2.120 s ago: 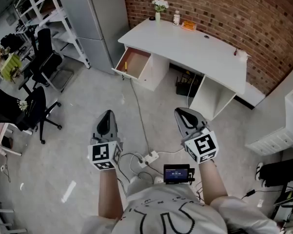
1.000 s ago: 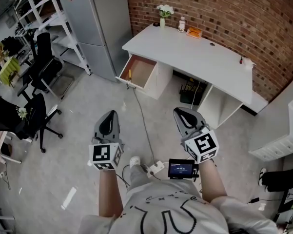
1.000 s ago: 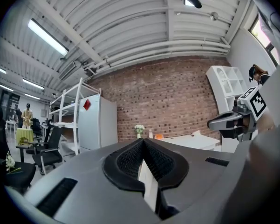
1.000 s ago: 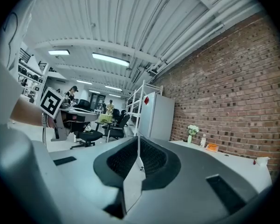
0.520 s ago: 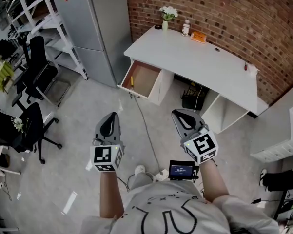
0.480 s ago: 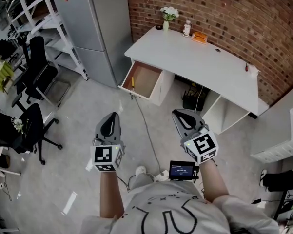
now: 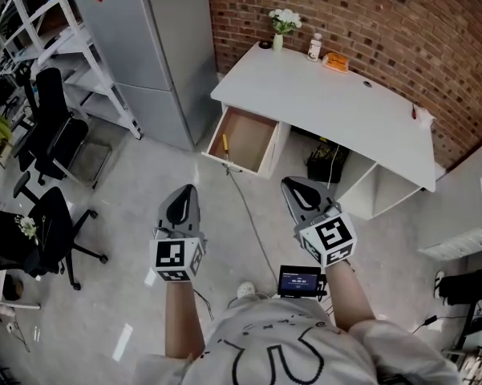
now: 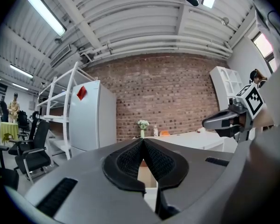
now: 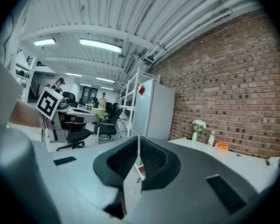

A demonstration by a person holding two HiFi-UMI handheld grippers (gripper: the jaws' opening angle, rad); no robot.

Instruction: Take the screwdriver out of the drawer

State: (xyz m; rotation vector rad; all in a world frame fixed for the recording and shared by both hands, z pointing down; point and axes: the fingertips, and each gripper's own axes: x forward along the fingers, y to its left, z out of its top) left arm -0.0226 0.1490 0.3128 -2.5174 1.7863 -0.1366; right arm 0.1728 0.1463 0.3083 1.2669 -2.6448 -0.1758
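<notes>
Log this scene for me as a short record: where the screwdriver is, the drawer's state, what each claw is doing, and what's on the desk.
screwdriver: yellow-handled, lying in the drawer by the wall at the head view's left
drawer: pulled open, under the desk's left end
desk: white, against a brick wall; flower vase, bottle and orange item along its back edge
left claw: shut, empty, over the floor, short of the drawer
right claw: shut, empty, over the floor
status: screwdriver not yet touched
</notes>
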